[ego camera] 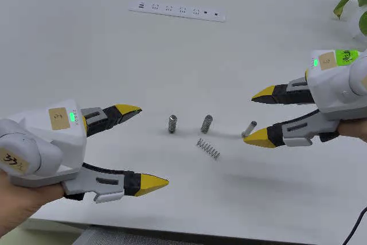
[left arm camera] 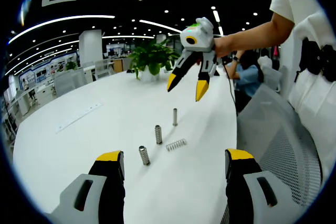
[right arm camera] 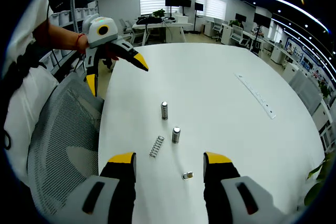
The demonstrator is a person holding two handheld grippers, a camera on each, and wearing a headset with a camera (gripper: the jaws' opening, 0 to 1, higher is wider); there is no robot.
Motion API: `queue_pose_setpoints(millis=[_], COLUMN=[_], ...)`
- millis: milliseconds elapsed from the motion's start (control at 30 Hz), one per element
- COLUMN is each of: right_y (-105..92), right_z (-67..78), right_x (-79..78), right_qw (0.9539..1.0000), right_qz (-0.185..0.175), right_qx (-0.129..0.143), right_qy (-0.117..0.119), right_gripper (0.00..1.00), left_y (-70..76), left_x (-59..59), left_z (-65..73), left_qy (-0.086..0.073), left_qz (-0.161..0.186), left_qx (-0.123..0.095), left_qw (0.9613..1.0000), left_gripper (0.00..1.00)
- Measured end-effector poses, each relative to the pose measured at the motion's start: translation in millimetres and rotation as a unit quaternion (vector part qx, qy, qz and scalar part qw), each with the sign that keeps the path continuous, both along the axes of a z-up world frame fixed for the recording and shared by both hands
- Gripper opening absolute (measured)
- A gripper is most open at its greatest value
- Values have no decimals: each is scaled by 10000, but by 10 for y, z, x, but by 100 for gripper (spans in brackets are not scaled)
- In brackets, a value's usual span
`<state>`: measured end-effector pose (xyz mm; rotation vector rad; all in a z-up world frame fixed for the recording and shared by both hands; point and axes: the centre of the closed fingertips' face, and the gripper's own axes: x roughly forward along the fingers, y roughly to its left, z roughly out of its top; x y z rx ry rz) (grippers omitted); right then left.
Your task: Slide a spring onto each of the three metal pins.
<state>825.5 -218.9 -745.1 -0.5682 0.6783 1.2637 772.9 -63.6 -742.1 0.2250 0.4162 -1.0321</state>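
The left hand-held gripper (ego camera: 153,146) and the right hand-held gripper (ego camera: 249,117) both hover with jaws spread wide, holding nothing. Between them on the white tabletop (ego camera: 114,61) stand two spring-covered pins, the first pin (ego camera: 172,123) and the middle pin (ego camera: 206,123). The bare pin (ego camera: 249,128) stands near the right one's lower tip, and a loose spring (ego camera: 208,148) lies flat just beside the middle pin.
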Motion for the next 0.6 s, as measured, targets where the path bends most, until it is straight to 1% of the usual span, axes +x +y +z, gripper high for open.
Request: queue_pose_setpoints(millis=[33,67,167,267,300,367,400,533,600], right_y=[-21,-56,-135,-226,-260,-304,-335,-449,-511], right_z=[-3,3,13,7,-2,-15,-23,-60,-73], right_x=[1,-12,-50,-86,-113,-151,-178,-235,-253], right_qw=[10000,9999,9997,9994,9992,9990,9988,9980,9972], right_qz=[-32,-87,-175,-275,-311,-357,-389,-509,-606], right_qx=[26,66,142,213,230,258,295,358,419], right_qy=[-1,13,11,17,35,50,64,79,82], right_gripper=[53,54,56,58,58,59,60,65,66], left_y=[-3,-13,-33,-61,-82,-120,-147,-238,-292], left_x=[0,-3,0,1,-5,-16,-23,-18,-9], left_z=[3,9,27,33,29,22,16,15,0], left_qy=[-11,-39,-59,-118,-149,-153,-178,-233,-254], left_qz=[-19,-62,-128,-245,-321,-420,-510,-701,-827], left_qx=[39,130,227,395,474,548,630,797,921], left_qw=[10000,9999,9996,9988,9982,9975,9966,9941,9920], left_gripper=[80,80,80,79,78,77,77,70,69])
